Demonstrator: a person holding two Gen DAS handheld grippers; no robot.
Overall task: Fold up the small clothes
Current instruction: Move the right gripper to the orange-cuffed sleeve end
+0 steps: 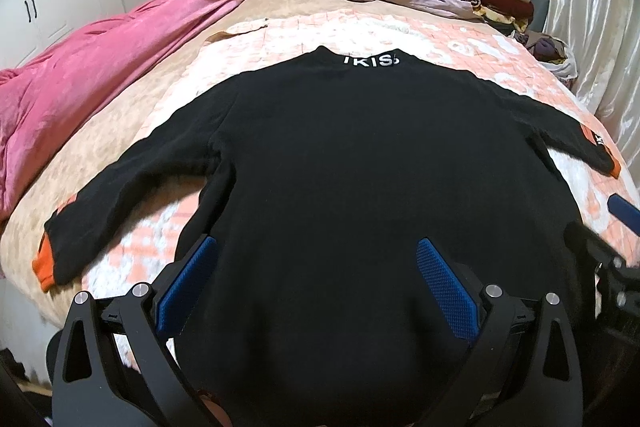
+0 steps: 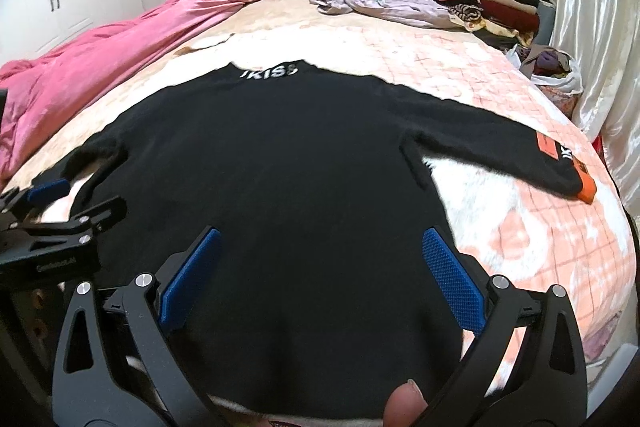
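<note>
Sweater (image 1: 340, 155) flat — between spread fingers (image 1: 446, 293)

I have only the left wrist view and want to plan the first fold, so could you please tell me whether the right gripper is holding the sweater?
Observer: No. The right gripper is open, with its jaws spread wide above the lower body of the black sweater, and it grips nothing.
Operator: Thank you. Can you see the bottom hem from there?
Observer: Yes. The hem shows between the gripper's arms, and a fingertip sits right at its edge.
</note>
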